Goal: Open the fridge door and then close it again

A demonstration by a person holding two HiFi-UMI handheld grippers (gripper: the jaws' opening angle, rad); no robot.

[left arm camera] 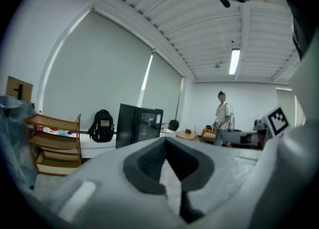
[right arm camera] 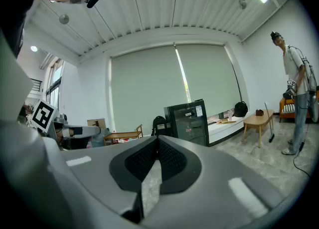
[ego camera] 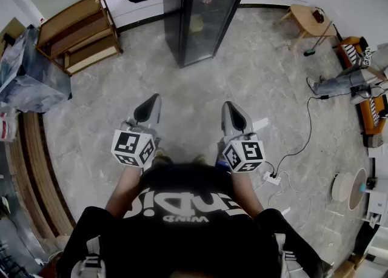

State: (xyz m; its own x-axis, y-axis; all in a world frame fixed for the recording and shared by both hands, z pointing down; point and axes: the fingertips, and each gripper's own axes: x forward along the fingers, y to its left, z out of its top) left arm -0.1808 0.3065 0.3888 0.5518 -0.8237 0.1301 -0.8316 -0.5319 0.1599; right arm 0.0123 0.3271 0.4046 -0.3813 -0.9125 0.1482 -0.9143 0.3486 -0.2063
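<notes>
Fridge door (ego camera: 209, 19) at 12 o'clock, shut, well apart from left gripper (ego camera: 147, 108) and right gripper (ego camera: 235, 113), fingers clenched on nothing: approach step, next calling for walking closer, then unclenching.

black glass-door fridge (ego camera: 203, 13) stands upright, door closed.

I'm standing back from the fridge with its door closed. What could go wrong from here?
1. The left gripper and right gripper are both shut and empty. If they reach the fridge like that, the jaws would probably bump the door instead of catching it, so open one first.
2. A cable and power strip lie on the floor near the right foot. A step that way could snag them.
</notes>
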